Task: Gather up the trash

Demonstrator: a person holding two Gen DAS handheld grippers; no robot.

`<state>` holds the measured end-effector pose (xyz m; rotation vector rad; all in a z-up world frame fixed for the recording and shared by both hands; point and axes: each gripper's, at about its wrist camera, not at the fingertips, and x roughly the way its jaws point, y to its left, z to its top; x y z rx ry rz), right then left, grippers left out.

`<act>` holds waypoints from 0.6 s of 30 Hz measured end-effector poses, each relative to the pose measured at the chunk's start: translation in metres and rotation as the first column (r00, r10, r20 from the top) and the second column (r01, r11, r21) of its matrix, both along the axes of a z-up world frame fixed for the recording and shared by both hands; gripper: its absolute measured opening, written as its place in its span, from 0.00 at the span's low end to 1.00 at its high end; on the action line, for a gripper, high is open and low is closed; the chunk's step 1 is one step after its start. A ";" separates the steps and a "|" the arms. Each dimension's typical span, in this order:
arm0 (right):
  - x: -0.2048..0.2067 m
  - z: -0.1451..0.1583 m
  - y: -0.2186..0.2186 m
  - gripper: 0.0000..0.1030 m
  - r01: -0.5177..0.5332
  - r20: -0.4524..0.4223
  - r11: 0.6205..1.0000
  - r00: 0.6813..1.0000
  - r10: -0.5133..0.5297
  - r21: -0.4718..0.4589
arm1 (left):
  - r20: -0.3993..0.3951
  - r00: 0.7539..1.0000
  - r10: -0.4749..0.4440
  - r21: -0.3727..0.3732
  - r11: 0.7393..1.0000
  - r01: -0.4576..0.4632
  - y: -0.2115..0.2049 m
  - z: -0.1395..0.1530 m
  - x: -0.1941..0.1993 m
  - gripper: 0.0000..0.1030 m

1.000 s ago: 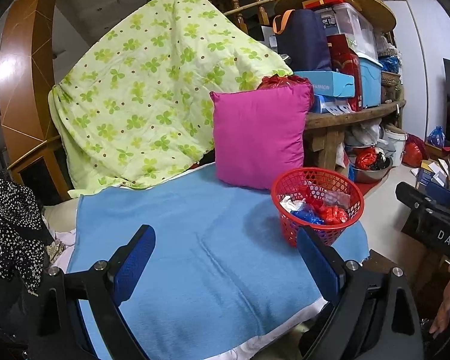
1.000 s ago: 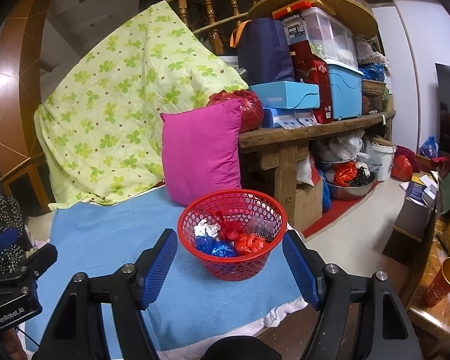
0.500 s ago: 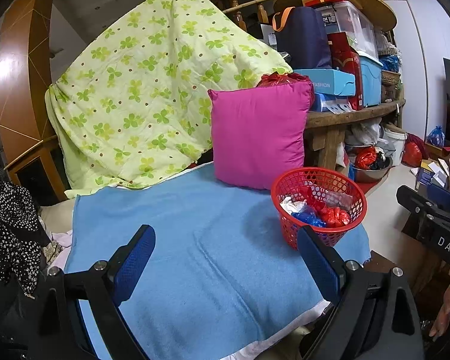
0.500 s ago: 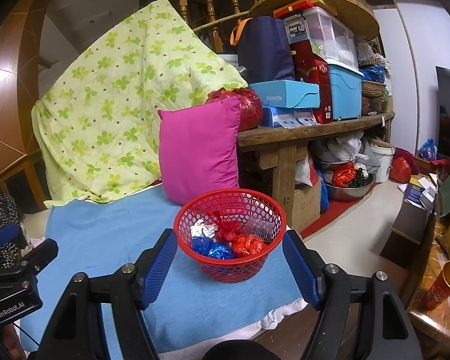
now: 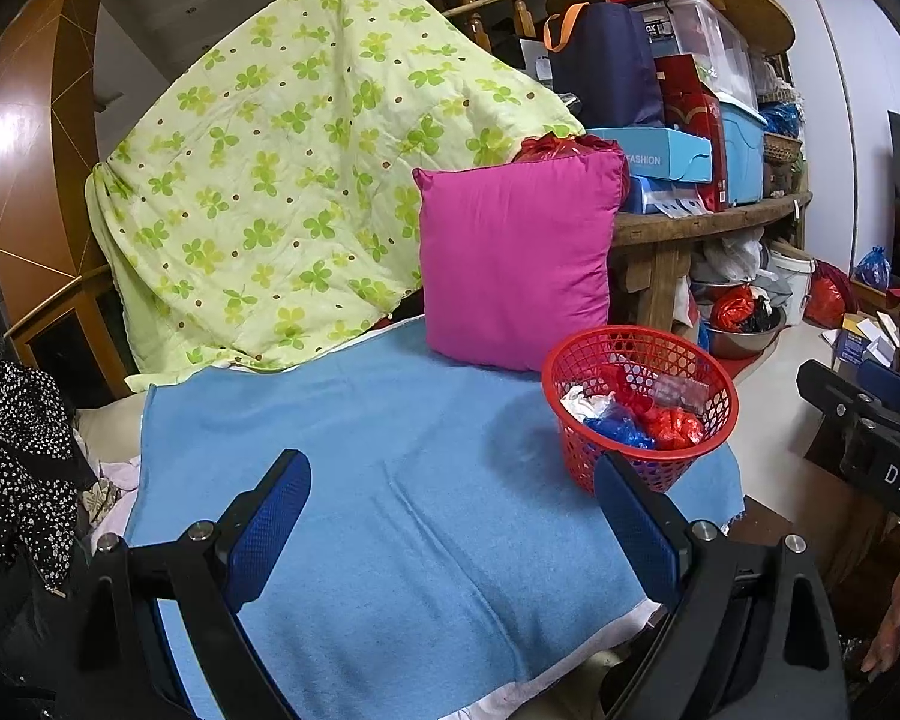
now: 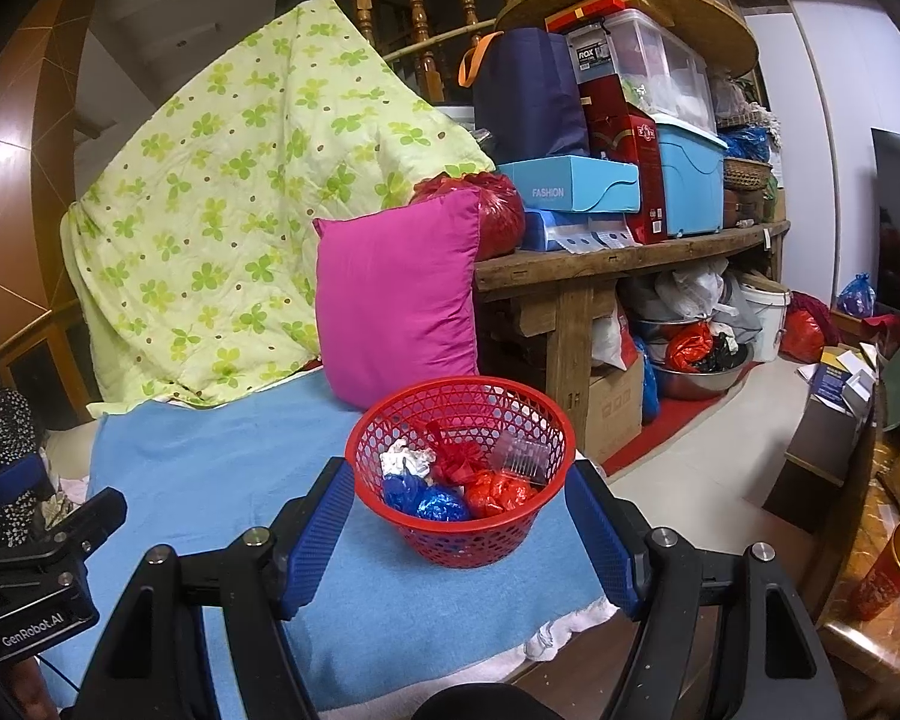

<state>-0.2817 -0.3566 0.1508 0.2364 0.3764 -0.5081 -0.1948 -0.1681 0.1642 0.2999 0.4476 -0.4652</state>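
A red mesh basket (image 6: 513, 531) (image 5: 585, 468) stands on the blue blanket (image 5: 360, 480) near its right front corner. It holds crumpled trash: white paper (image 6: 405, 461), blue wrappers (image 6: 432, 501), red wrappers (image 6: 498, 489) and a clear plastic piece (image 6: 519, 450). My right gripper (image 6: 459, 537) is open and empty, its blue pads on either side of the basket's near wall, held back from it. My left gripper (image 5: 450, 522) is open and empty over the blanket, left of the basket.
A pink cushion (image 6: 402, 300) leans behind the basket, against a green flowered quilt (image 5: 282, 198). A wooden bench (image 6: 618, 258) piled with boxes stands to the right. Dark spotted clothing (image 5: 12, 450) lies at the left. Floor clutter is at the far right.
Both grippers have drifted slightly; the basket sits a little further left in the right wrist view. Both stay open and empty.
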 end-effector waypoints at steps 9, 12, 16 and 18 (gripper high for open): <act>0.002 0.000 0.000 0.74 0.000 0.000 1.000 1.000 0.000 -0.001 | 0.002 1.000 0.005 0.000 1.000 -0.005 0.000 -0.002 0.004 0.92; 0.005 0.000 -0.001 0.74 0.001 -0.001 1.000 1.000 -0.001 -0.005 | 0.004 1.000 0.003 0.001 1.000 -0.003 0.000 -0.003 0.005 0.92; 0.007 0.000 -0.002 0.74 0.000 -0.006 1.000 1.000 0.000 -0.003 | -0.001 1.000 0.000 -0.001 1.000 0.000 0.000 -0.005 0.008 0.92; 0.012 0.000 -0.003 0.74 -0.002 -0.011 1.000 1.000 0.002 -0.006 | -0.008 1.000 -0.005 -0.002 1.000 0.005 0.000 -0.006 0.011 0.92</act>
